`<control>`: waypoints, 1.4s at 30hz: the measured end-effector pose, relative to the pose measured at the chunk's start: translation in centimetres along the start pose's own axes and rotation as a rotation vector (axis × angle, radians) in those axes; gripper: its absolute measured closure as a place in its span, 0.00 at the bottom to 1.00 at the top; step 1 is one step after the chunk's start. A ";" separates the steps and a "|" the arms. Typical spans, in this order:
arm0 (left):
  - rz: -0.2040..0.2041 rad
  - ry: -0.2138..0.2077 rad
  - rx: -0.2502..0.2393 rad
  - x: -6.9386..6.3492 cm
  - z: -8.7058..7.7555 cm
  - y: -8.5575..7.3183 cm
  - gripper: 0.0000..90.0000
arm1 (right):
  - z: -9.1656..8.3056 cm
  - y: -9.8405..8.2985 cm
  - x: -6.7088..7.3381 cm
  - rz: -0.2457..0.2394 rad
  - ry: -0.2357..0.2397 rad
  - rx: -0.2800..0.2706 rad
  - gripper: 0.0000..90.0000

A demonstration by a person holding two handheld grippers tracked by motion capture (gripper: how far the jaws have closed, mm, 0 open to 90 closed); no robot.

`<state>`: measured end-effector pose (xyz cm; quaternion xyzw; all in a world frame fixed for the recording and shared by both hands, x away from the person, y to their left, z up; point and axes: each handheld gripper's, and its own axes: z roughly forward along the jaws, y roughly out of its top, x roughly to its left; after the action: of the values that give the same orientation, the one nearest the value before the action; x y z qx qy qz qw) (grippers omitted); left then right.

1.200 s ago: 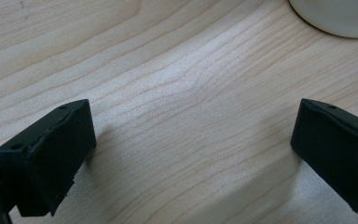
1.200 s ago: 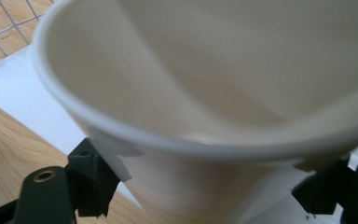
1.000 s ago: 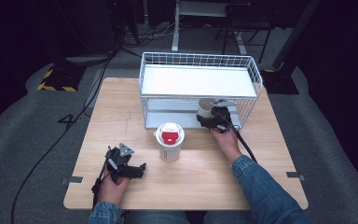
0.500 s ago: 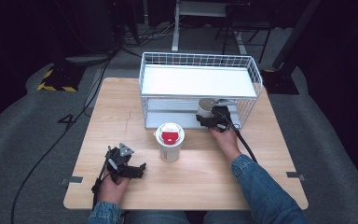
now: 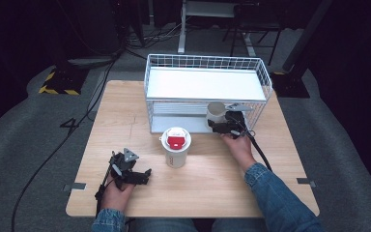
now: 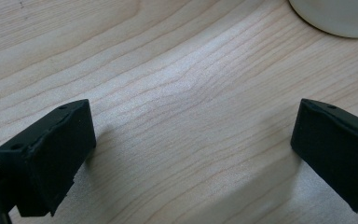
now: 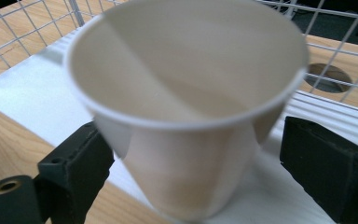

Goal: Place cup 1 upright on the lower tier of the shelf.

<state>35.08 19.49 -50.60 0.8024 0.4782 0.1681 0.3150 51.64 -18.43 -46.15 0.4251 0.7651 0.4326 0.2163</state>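
Paper cup upright on the rack's lower shelf, between the right gripper's jaws, which have just been opening and now stand clear of it, left gripper open over bare desk, unmoved since before.

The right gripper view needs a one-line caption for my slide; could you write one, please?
Empty paper cup standing on the white shelf between the right gripper's just-opening jaws.

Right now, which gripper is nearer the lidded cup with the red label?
Left, slightly. The left gripper lies just to the cup's left and nearer the person; the right gripper sits farther right, at the wire rack, around the paper cup.
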 end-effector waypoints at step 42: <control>0.008 -0.005 0.002 0.0 0.0 0.1 0.00 | -14.7 -3.8 -0.2 -0.091 0.131 -0.026 0.00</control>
<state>35.15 19.43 -50.58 0.8050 0.4743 0.1670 0.3149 39.75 -26.63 -41.59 0.3579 0.7904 0.4592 0.1908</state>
